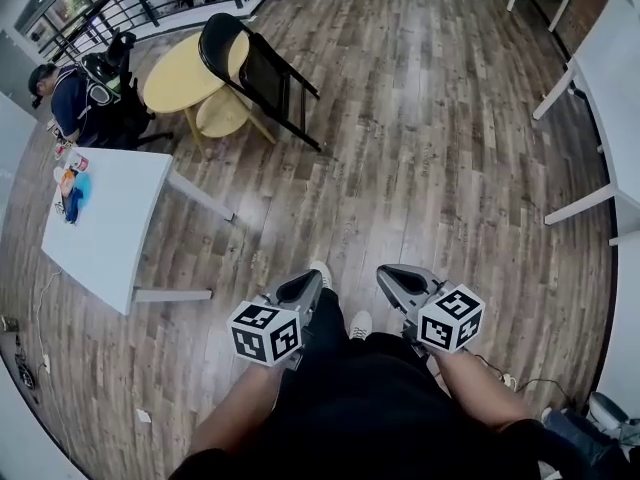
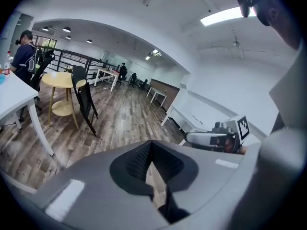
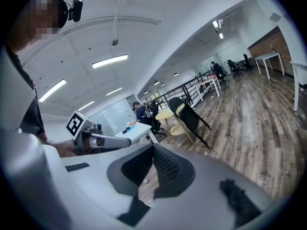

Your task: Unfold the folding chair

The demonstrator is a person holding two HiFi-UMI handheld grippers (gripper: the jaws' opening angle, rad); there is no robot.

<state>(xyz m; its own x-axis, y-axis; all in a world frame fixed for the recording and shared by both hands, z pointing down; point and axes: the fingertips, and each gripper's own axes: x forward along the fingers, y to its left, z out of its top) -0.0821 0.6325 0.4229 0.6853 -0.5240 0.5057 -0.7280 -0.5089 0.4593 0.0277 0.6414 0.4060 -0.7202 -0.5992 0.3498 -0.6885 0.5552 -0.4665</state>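
Both my left gripper (image 1: pixel 305 288) and right gripper (image 1: pixel 397 280) are closed, empty, well apart from the yellow table (image 1: pixel 172 76). The folding chair (image 1: pixel 258 68) leans folded against that table; pulling one-sided could, I judge, topple it there.

The floor (image 1: pixel 420 138) is wood plank, brown-grey, with clear grain and a faint sheen. The folding chair (image 1: pixel 262 68) looks matt black, its thin frame like painted metal. The round table (image 1: pixel 175 78) is smooth and pale yellow. The white table (image 1: pixel 115 228) has a smooth matt top. The left gripper (image 1: pixel 300 288) and right gripper (image 1: pixel 398 278) are matt grey plastic with black, finely ribbed pads (image 2: pixel 139 161).
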